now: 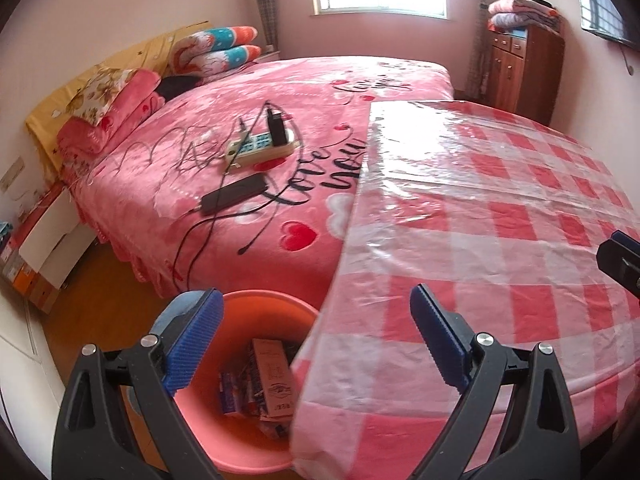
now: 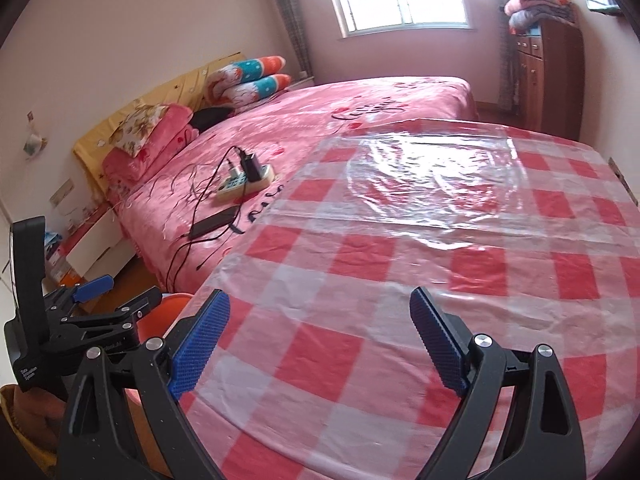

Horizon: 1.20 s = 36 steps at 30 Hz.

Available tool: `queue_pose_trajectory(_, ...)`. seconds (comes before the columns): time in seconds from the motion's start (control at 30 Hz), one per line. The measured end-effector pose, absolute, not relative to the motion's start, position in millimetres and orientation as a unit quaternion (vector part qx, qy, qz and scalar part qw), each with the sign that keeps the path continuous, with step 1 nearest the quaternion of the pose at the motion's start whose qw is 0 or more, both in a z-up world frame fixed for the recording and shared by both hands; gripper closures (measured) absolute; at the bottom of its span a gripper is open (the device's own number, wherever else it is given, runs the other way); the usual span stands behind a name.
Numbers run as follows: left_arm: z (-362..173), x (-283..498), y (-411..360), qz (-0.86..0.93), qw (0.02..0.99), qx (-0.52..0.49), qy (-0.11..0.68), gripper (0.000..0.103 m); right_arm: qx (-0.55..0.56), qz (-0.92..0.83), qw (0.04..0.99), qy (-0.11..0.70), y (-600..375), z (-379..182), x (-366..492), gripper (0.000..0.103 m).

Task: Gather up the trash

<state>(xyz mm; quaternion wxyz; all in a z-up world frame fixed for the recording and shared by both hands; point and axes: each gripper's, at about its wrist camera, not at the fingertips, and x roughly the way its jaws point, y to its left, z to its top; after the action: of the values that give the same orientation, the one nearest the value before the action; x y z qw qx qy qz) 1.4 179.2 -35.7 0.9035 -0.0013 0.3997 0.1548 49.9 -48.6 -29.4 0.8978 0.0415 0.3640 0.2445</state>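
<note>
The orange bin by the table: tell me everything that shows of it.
The orange bin is a round, smooth tub that looks like plastic, standing upright and open-topped on the wooden floor, between the bed and the table. The checked tablecloth overhangs and hides its right side. Inside lie cardboard boxes and printed packets, piled loosely. The left claw stands open above its rim, nothing between the pads. In the right wrist view only a sliver of rim shows.
</note>
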Motion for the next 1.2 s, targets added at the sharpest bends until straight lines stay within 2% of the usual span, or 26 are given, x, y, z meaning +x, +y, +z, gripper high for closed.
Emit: queue_pose_trajectory(1.2,-41,48,22,0.025,0.917,0.060,0.395,0.009,0.058,0.085,0.942,0.320,-183,-38,46,0.013)
